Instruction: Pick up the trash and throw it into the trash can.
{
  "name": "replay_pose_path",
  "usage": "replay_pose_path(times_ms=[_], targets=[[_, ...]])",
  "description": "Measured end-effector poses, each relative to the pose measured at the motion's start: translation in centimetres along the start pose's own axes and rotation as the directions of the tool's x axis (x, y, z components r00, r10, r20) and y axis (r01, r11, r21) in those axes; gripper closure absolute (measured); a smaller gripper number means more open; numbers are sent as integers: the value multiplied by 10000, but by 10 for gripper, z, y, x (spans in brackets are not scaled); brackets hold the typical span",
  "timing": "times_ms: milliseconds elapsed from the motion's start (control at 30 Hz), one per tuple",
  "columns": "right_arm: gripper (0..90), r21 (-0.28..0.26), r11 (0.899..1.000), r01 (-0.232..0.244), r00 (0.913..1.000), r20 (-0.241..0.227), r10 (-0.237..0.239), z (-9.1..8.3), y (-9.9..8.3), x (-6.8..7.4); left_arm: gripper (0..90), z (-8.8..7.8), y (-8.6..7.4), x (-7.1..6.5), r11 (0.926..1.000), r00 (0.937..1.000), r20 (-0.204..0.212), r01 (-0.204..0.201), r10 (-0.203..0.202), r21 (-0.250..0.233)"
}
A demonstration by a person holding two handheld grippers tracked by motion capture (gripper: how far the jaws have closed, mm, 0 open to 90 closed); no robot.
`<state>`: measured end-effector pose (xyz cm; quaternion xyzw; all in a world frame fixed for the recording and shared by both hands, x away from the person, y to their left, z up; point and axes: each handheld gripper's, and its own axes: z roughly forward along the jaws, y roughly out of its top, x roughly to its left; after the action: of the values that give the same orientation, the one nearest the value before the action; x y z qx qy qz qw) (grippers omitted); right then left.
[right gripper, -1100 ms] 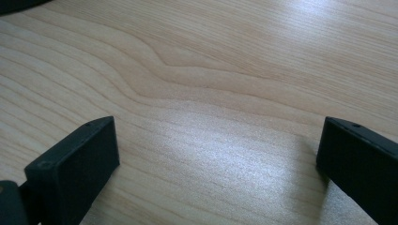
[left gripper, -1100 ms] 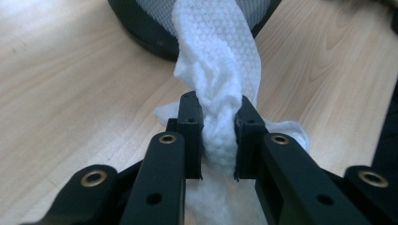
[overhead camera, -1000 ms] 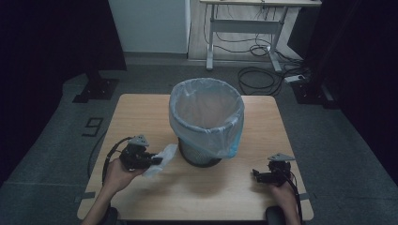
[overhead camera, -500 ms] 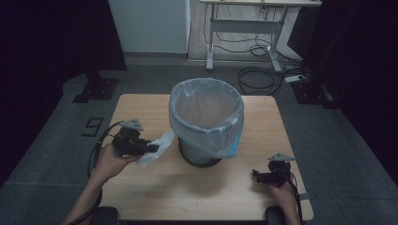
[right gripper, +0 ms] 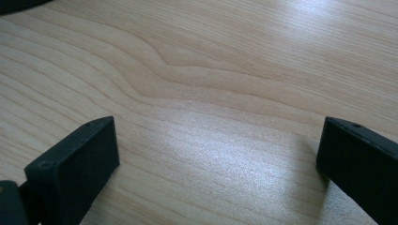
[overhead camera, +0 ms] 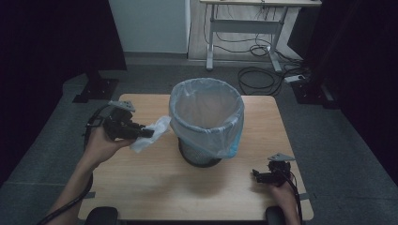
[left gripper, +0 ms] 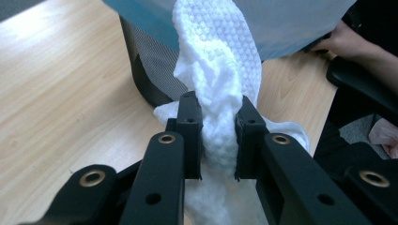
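My left gripper [overhead camera: 150, 133] is shut on a crumpled white paper towel [overhead camera: 151, 134], held in the air just left of the bin. In the left gripper view both pads pinch the towel [left gripper: 220, 84] and its loose end stands up against the bin's side. The black mesh bin [overhead camera: 206, 122] stands mid-table, lined with a pale blue plastic bag [left gripper: 291, 23] folded over the rim. Low over the table's front right corner, my right gripper [overhead camera: 257, 175] stays put. In the right gripper view its jaws [right gripper: 216, 159] stand wide apart over bare wood, open with nothing between them.
The wooden table [overhead camera: 141, 187] holds the bin in its middle. A cable [overhead camera: 89, 129] trails from the left gripper off the left edge. Behind the table are a white desk frame [overhead camera: 244, 28] and floor cables [overhead camera: 256, 77].
My left hand has lifted the towel off the table and carried it up and back, staying left of the bin. The right gripper has not moved.
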<state>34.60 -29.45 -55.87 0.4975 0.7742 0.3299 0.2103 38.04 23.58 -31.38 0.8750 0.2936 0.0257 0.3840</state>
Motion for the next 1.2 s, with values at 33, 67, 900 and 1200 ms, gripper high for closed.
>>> replay_pose_path(times_ms=[33,67,900,1200], targets=[[0,9,10000,5,10000,-5,-5,0,0,0,765,-3,3,0,10000,10000,2,-14,14,-3],[0,10,10000,7,10000,-5,-7,0,0,0,765,-5,6,0,10000,10000,62,-31,32,-34],[0,-2,10000,-1,10000,-11,1,0,0,0,765,-21,85,-11,9977,9980,-172,-618,614,-261],[0,-3,10000,-1,10000,-13,1,0,0,0,766,-7,108,-13,9965,9967,-147,-808,804,-231]])
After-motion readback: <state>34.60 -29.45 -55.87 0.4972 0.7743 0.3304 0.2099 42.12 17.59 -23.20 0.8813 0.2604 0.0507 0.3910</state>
